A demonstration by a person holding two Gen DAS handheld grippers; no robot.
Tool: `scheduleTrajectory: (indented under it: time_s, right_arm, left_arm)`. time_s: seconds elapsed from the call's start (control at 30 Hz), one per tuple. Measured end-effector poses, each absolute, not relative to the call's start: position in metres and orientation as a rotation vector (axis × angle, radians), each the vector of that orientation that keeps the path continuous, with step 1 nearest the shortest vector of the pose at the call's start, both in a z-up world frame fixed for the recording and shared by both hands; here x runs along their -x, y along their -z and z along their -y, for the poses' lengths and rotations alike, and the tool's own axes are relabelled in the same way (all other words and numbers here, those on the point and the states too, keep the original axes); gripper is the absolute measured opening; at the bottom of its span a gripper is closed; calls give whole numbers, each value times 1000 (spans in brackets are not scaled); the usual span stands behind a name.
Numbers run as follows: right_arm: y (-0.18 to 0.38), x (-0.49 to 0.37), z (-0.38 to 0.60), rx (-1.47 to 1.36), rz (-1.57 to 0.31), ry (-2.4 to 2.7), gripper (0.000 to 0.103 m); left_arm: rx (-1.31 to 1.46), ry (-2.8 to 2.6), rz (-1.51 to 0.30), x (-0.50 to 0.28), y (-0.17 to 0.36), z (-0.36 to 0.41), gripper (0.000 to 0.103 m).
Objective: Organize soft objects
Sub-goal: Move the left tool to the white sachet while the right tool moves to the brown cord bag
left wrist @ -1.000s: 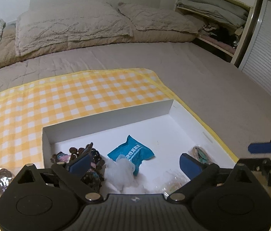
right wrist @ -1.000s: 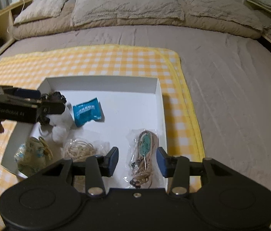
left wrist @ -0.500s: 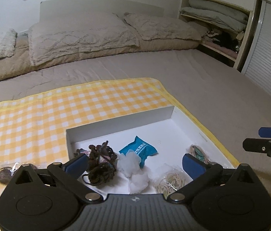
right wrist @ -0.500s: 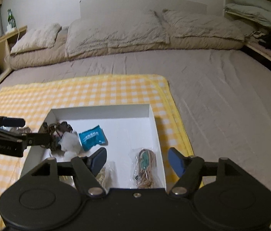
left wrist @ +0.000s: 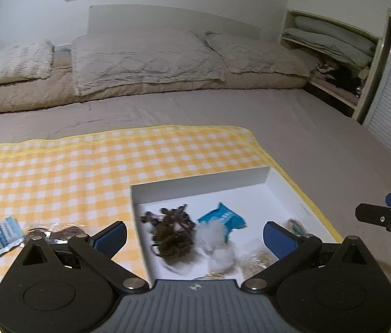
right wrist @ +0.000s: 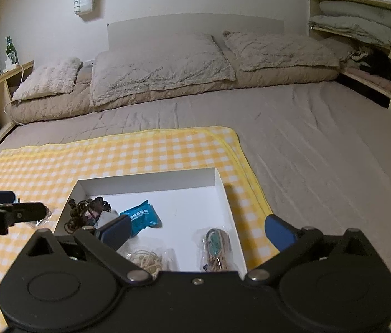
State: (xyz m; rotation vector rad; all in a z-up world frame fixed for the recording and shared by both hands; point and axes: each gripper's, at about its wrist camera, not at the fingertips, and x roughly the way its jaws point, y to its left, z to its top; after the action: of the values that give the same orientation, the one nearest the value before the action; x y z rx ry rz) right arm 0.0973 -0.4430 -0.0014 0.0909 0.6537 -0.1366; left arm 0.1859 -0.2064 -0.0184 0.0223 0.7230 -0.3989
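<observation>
A white box (left wrist: 201,187) lies on a yellow checked cloth (left wrist: 84,172). In it are a dark brown hair-tie bundle (left wrist: 173,236), white fluff (left wrist: 215,236), a blue packet (left wrist: 223,217), bagged rubber bands (left wrist: 256,258) and a bagged cord (left wrist: 295,224). My left gripper (left wrist: 195,236) hovers open and empty over the box's near left part. My right gripper (right wrist: 197,231) hangs above the box (right wrist: 151,180) with its jaws opening, nothing pressed between them. The bagged cord (right wrist: 215,249) lies below it.
On the cloth left of the box lie a blue-white packet (left wrist: 0,234) and a bagged dark item (left wrist: 56,231). Pillows (left wrist: 145,58) line the head of the grey bed. A shelf with folded bedding (left wrist: 331,41) stands at the right.
Both grippers have lifted and drawn back from the box. The right jaws have spread wide from around the bagged cord. The left view has swung left, bringing the packets on the cloth into sight.
</observation>
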Motion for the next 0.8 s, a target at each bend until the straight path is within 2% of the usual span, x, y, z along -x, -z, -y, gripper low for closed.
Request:
scheduleTrajectory:
  time_s: [0.43,0.8]
  right_arm:
    - [6,-131,408,-83,-645,124,103]
    - [6,-165,341,-23,-637,14,103]
  left_arm:
    - [-19,239,-673,-196,8,134,103]
    - [15,79,-670,-216,10,61,103]
